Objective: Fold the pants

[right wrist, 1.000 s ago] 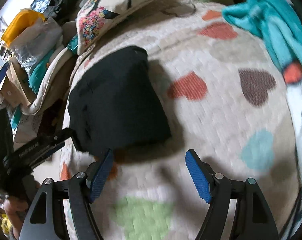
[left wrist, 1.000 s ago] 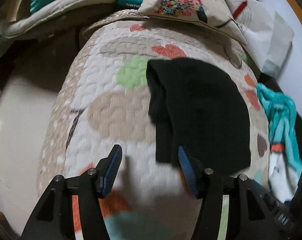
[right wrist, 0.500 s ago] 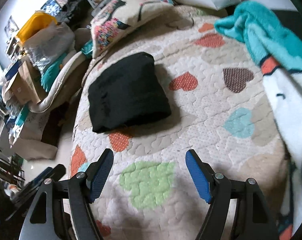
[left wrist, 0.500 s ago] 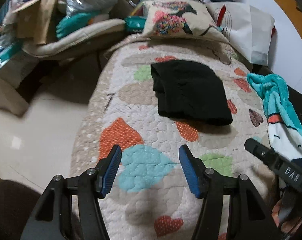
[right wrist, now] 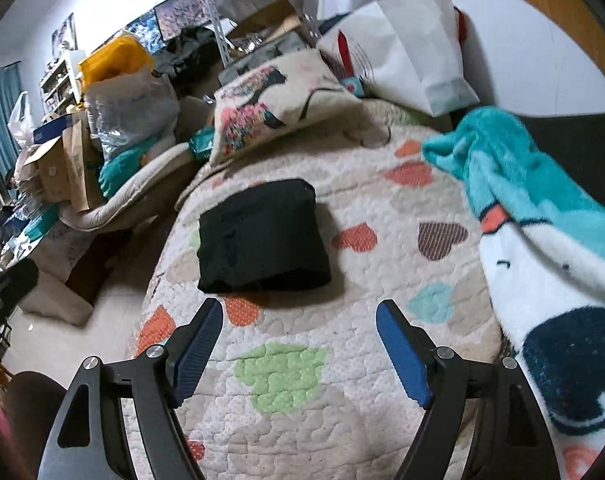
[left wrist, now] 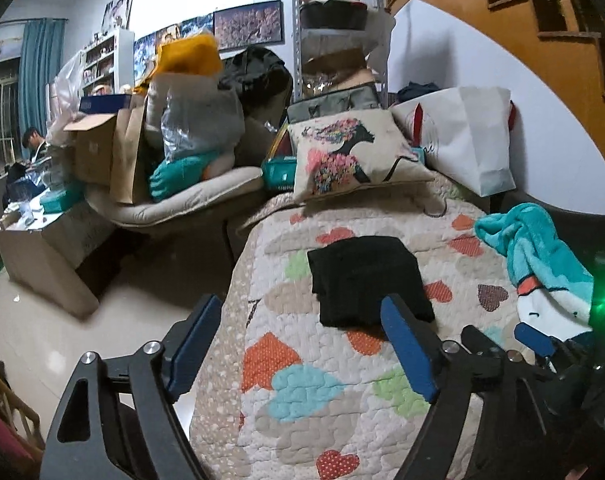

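left wrist view:
left gripper (left wrist: 298, 350): fingers wide and opening, nothing between, hangs above quilt
pants (left wrist: 368, 280): black, folded into compact block, flat on heart-print quilt (left wrist: 302, 432), ahead of fingers, untouched
right gripper (left wrist: 498, 340): partly seen at lower right edge, apart from pants
pillow (left wrist: 350, 154): floral print, at head of quilt, beyond pants
teal blanket (left wrist: 542, 256): right of pants, well apart

right wrist view:
right gripper (right wrist: 300, 346): fingers wide and opening, empty, over quilt (right wrist: 286, 412)
pants (right wrist: 260, 236): folded block just beyond left blue pad (right wrist: 196, 346), not touching
teal blanket (right wrist: 534, 200): right side, apart from pants
pillow (right wrist: 278, 100): behind pants
white bag (right wrist: 406, 52): beside pillow, against wall
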The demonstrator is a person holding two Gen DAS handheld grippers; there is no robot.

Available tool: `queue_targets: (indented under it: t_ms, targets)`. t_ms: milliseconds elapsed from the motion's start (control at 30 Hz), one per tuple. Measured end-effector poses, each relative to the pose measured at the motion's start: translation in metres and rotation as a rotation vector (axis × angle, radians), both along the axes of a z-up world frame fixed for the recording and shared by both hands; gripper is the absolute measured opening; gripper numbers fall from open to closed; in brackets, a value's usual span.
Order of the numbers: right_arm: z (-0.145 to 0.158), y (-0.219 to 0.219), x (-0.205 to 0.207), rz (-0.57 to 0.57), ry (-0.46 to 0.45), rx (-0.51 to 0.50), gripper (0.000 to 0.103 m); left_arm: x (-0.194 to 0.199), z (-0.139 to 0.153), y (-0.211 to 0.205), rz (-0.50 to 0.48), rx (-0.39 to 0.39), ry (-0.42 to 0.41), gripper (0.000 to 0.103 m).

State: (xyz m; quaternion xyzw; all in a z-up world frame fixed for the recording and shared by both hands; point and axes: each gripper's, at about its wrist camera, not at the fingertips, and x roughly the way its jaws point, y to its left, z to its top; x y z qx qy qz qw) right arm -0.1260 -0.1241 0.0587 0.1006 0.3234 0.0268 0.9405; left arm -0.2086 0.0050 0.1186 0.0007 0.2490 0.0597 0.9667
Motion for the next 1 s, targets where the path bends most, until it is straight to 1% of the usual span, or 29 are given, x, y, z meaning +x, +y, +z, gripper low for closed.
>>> queue_targets:
  t_ms: [200,1000]
  targets:
    - [0.003,0.004,-0.004,0.011,-0.016,-0.012,0.085,-0.001,-0.002,-0.002,-0.009,-0.011,0.029,0.083]
    - [-0.004,0.007,-0.001,0.010,0.006,-0.007,0.087,0.002,-0.013,-0.002,-0.030,-0.007,0.060,0.084]
